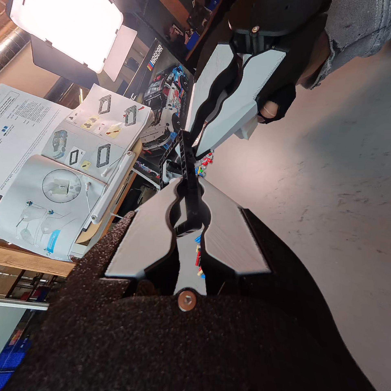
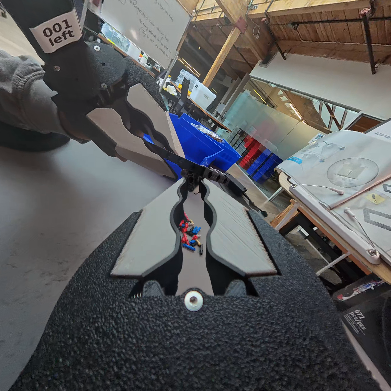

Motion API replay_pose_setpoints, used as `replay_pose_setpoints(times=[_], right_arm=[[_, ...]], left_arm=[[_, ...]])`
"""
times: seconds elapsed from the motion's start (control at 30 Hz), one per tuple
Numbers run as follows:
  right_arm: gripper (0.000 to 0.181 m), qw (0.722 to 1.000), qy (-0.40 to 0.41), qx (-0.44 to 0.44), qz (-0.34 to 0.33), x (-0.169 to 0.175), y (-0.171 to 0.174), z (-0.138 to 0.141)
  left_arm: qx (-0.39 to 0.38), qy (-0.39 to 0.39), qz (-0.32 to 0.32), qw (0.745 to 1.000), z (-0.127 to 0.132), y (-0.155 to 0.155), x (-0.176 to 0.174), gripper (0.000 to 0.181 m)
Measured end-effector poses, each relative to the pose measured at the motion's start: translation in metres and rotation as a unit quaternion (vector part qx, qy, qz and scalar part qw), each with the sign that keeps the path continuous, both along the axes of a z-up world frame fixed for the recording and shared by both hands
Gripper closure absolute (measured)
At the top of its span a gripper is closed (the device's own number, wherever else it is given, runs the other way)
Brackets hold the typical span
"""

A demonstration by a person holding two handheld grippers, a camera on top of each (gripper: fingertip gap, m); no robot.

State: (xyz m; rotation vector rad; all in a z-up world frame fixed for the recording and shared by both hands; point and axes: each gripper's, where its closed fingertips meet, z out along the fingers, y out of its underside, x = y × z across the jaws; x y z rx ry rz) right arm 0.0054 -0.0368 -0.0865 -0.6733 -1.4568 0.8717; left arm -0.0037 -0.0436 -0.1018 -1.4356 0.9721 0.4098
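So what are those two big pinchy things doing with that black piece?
A person holds a gripper in each hand. The left gripper and the right gripper are both shut on the same black frame piece with holes, holding it up in the air between them. Below on the grey table lies a little pile of red, blue and black pins. An open instruction booklet sits on a stand nearby.

white tag (image 2: 56, 33) on left tongs | box (image 1: 163, 88) | booklet (image 1: 63, 156): printed writing
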Motion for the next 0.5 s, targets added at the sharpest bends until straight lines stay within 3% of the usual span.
replay_pose_setpoints(times=[0.1, 0.17, 0.27, 0.37, 0.4, 0.43, 0.5], right_arm=[[0.17, 1.0, -0.003, -0.026, -0.004, -0.002, 0.002, 0.001], [0.17, 0.999, -0.013, -0.027, -0.025, -0.006, 0.007, -0.003], [0.171, 0.998, -0.018, -0.026, -0.048, -0.009, 0.01, -0.002], [0.174, 0.995, -0.043, -0.06, -0.063, -0.013, 0.013, -0.005], [0.174, 0.994, -0.056, -0.071, -0.065, -0.013, 0.014, -0.007], [0.174, 0.992, -0.069, -0.079, -0.065, -0.013, 0.015, -0.009], [0.174, 0.99, -0.086, -0.086, -0.067, -0.013, 0.015, -0.011]], left_arm=[[-0.065, -0.13, -0.037, 0.989, -0.003, 0.001, 0.002, 0.172], [-0.148, -0.273, -0.078, 0.947, -0.004, 0.001, 0.005, 0.172], [-0.261, -0.484, -0.137, 0.824, 0.0, 0.003, 0.006, 0.172], [-0.36, -0.617, -0.188, 0.674, -0.001, 0.003, 0.01, 0.172], [-0.378, -0.644, -0.2, 0.635, -0.001, 0.003, 0.01, 0.172], [-0.392, -0.659, -0.208, 0.607, -0.002, 0.002, 0.011, 0.172], [-0.407, -0.669, -0.213, 0.584, -0.004, 0.002, 0.012, 0.172]])
